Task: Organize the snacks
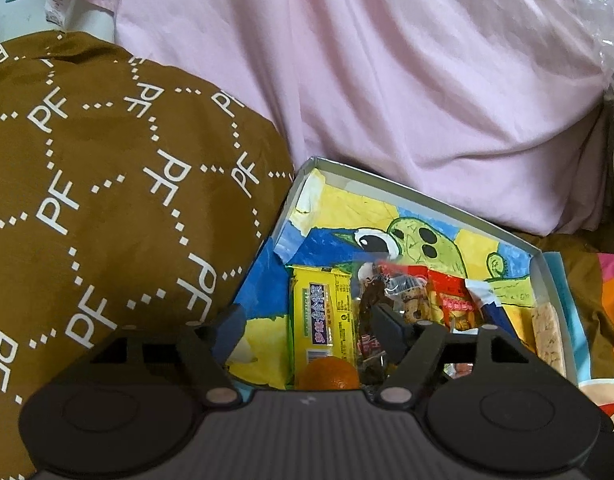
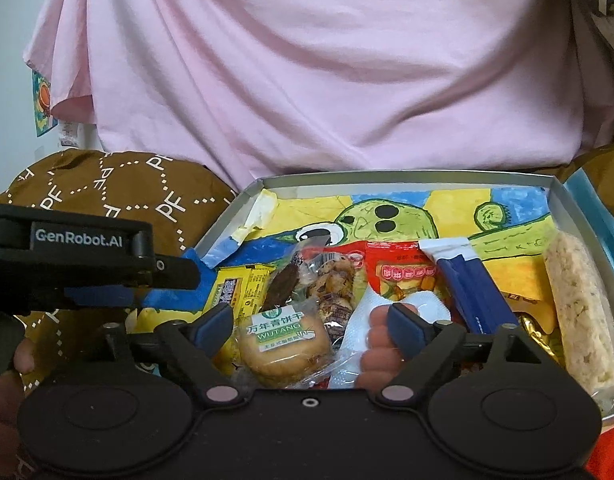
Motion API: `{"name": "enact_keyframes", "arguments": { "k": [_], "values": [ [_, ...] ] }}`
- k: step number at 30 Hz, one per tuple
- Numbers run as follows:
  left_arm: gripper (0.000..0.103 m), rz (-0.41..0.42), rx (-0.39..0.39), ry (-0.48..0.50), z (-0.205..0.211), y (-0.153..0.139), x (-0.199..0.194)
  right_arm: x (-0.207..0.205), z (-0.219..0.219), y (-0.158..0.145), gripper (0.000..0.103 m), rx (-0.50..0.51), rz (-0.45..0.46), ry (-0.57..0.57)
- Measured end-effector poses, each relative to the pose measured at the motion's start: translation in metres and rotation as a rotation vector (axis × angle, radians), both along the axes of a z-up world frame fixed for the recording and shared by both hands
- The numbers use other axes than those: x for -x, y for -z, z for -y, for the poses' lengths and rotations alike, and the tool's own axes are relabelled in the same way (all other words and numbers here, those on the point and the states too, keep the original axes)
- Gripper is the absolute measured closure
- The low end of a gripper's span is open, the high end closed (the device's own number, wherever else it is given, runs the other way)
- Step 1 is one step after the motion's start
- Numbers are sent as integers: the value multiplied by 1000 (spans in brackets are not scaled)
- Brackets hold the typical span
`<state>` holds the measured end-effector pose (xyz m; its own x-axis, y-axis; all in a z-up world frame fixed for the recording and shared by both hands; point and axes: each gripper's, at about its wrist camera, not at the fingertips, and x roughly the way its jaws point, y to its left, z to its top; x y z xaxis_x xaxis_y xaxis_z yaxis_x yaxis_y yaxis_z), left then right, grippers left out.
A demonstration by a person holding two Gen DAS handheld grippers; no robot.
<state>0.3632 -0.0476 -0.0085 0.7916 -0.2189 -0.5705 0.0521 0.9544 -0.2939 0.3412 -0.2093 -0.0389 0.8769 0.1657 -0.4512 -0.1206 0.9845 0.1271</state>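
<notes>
- Shallow metal box [image 2: 567, 200]: thin grey rim, floor lined with a painted sheet showing a green, big-eyed creature on yellow and blue. It rests on bedding, in front of a draped pink cloth [image 2: 307, 60] and beside a brown cushion [image 1: 107, 200] printed with dotted diamonds and "PF" letters.
- Snacks lie in a row across the box floor. Shared by both views: yellow wrapped bar [image 1: 323, 312], glossy and rectangular; clear bag of chocolate-chip cookies [image 2: 335, 284]; red packet [image 2: 403, 276]; pale puffed-rice bar [image 2: 579, 312], coarse-grained, along the right wall.
- Right wrist view only: round biscuit [image 2: 283, 344] in clear film with a green-and-white label, lying between the fingers of the right gripper [image 2: 311, 324]; a white, dimpled pouch [image 2: 387, 320]; a blue-and-white sachet [image 2: 467, 284]; a gold foil sweet [image 2: 535, 328].
- Left wrist view only: an orange [image 1: 327, 374], round and pitted, at the near end of the yellow bar, just ahead of the left gripper [image 1: 311, 328].
- Right gripper: fingers spread wide, touching nothing firmly.
- Left gripper: fingers spread apart over the box's left half, holding nothing; the right view shows its black body from the side, marked "GenRobot.AI", with a hand [image 2: 11, 368] at the lower left edge.
</notes>
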Motion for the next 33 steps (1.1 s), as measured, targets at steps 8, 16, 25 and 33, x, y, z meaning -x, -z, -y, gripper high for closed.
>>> {"name": "enact_keyframes", "arguments": {
  "k": [8, 16, 25, 33],
  "values": [
    [16, 39, -21, -20, -3, -14, 16, 15, 9, -20, 5, -5, 55, 40],
    [4, 106, -53, -48, -7, -40, 44, 48, 22, -48, 1, 1, 127, 85],
    [1, 158, -71, -64, -8, -57, 86, 94, 34, -67, 1, -10, 164, 127],
    [1, 189, -82, -76, -9, -65, 123, 134, 41, -74, 1, -16, 186, 165]
  ]
}}
